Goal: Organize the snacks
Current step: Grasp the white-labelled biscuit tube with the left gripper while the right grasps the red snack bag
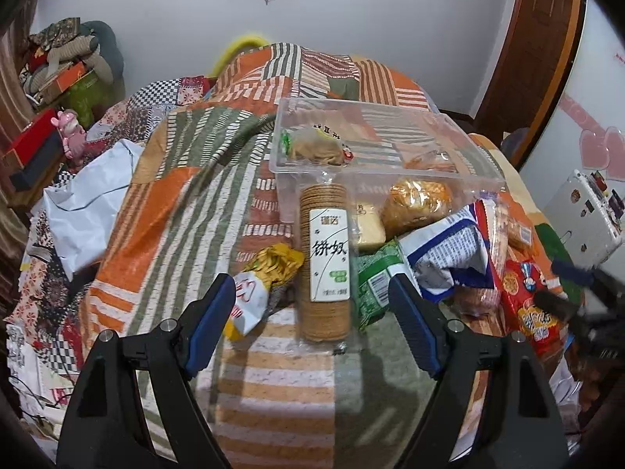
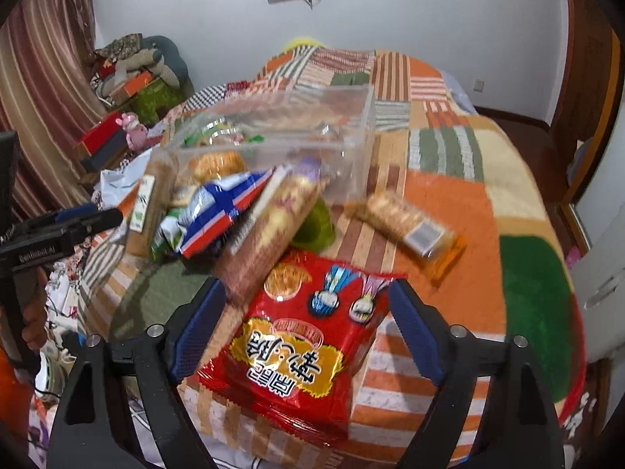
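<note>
Left wrist: gripper [image 1: 312, 301] released, astride tall cylindrical cracker sleeve [image 1: 323, 258]; rigid clear plastic bin [image 1: 375, 148] behind. Right gripper [image 2: 308, 312] released above glossy red crinkled bag [image 2: 297, 348].

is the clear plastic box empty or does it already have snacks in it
Not empty. The clear plastic box already holds a few wrapped snacks, seen through its walls, with most of its room unfilled.

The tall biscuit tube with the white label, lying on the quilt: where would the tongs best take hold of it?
Probably across the middle of the biscuit tube, at its white label, coming down from above. It lies flat and lengthwise between the open left tongs, so one pad goes to each long side. The yellow packet and green packet crowd those sides.
</note>
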A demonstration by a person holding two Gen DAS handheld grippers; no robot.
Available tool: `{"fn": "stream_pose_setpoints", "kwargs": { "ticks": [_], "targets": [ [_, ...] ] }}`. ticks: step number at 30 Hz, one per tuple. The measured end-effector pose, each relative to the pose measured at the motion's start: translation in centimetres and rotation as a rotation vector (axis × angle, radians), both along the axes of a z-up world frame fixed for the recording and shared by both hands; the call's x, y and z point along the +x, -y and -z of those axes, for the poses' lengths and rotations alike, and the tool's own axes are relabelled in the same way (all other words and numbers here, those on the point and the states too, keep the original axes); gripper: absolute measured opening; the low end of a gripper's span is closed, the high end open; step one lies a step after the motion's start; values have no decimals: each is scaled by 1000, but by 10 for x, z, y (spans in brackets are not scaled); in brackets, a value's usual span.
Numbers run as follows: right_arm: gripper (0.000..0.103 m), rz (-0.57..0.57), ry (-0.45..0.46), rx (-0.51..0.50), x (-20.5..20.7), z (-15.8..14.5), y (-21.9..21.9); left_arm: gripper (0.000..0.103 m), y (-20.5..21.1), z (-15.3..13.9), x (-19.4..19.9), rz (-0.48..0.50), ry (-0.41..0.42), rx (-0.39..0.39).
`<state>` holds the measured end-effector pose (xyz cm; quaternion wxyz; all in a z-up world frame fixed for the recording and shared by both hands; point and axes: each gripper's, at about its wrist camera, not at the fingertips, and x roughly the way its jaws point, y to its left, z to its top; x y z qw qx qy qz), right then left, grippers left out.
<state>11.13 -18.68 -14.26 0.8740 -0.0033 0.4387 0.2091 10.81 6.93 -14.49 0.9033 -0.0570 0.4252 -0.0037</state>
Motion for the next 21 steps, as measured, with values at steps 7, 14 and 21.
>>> {"fn": "stream_pose_setpoints", "kwargs": {
  "ticks": [7, 14, 21],
  "targets": [
    [84, -1, -37, -49, -3, 16, -5, 73, 6, 8, 20, -1, 12, -3],
    [85, 29, -58, -38, 0, 20, 11, 63, 6, 21, 40, -2, -16, -9],
    [85, 65, -53, -57, 2, 21, 23, 51, 7, 34, 54, 7, -45, -14]
  ]
}}
